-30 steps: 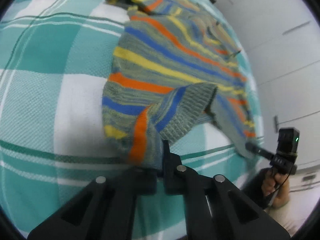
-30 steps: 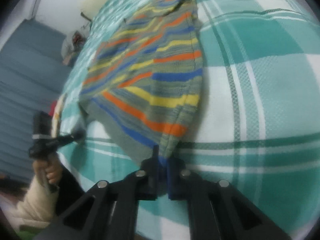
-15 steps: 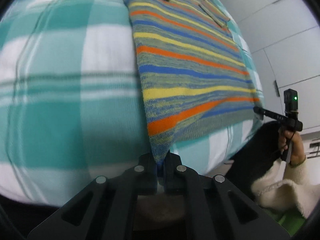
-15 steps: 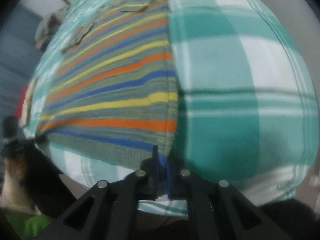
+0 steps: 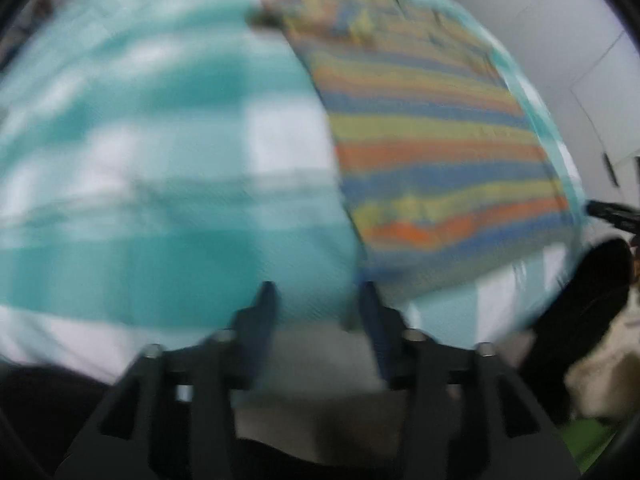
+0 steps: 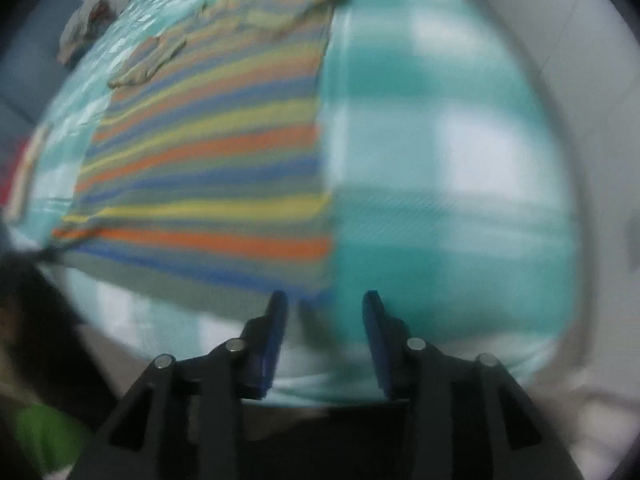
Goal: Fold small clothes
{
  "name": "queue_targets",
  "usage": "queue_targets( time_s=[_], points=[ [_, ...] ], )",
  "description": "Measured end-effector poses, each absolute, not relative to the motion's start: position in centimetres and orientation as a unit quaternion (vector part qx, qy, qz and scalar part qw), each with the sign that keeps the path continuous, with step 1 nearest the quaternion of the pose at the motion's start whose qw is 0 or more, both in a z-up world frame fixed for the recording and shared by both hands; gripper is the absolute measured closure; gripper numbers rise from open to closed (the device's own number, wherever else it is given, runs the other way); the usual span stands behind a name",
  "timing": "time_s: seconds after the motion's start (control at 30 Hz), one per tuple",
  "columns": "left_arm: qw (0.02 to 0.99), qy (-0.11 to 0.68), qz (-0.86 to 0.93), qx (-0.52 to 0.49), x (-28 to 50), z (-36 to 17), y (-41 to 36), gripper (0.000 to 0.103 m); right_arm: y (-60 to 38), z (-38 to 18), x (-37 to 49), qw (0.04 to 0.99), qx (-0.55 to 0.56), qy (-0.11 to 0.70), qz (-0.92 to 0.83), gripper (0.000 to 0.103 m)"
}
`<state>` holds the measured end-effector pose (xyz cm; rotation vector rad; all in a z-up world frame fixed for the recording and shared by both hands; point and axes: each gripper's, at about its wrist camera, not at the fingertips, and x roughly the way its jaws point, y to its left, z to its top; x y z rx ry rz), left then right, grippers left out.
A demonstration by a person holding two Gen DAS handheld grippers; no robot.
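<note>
Left wrist view: blurred by motion. Left gripper (image 5: 316, 296) with jaws apart, just opened, nothing between the pads; only teal-and-white checked bedcover (image 5: 160, 160) visible in the gap. Striped knit sweater (image 5: 432, 152) spread flat on the bedcover, up and to the right of the fingertips; near hem corner just beside the right-hand finger (image 5: 370, 308), contact not determinable through the blur. Other gripper's tip at the far right edge, near the opposite hem corner. Dark sleeve (image 5: 592, 292) and pale fleece at the lower right. Right wrist view: likewise blurred. Right gripper (image 6: 325, 304) with jaws apart, just opened, pads (image 6: 276, 316) clear of the fabric. Striped knit sweater (image 6: 216, 152) flat, stripes of orange, blue, yellow and grey-green running across, hem edge nearest the camera, near corner just above the left-hand finger. Folded sleeve pieces on the far part of the garment. Bedcover (image 6: 460, 160) filling the right half of the frame.
</note>
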<state>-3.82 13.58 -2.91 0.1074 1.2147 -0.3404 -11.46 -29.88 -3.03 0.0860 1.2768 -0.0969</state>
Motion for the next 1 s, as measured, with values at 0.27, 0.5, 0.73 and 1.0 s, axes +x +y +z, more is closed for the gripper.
queue_targets(
  time_s=[0.27,0.5,0.73,1.0],
  points=[
    [0.902,0.408,-0.12,-0.074,6.3,3.0,12.8,0.02,-26.4,4.5,5.0,0.885,-0.177,0.429,0.044,0.043],
    [0.895,0.429,-0.118,-0.019,8.0,-2.7,11.1,0.022,-22.8,-5.7,18.0,0.85,-0.165,0.491,0.094,0.046],
    [0.883,0.448,-0.125,-0.068,8.4,-2.6,12.6,0.022,-33.5,-2.5,18.8,0.894,-0.001,0.448,0.003,0.099],
    [0.882,0.452,-0.109,-0.077,8.9,-3.4,12.5,0.022,-53.6,-1.7,9.2,0.874,0.27,0.37,-0.16,0.099]
  ],
)
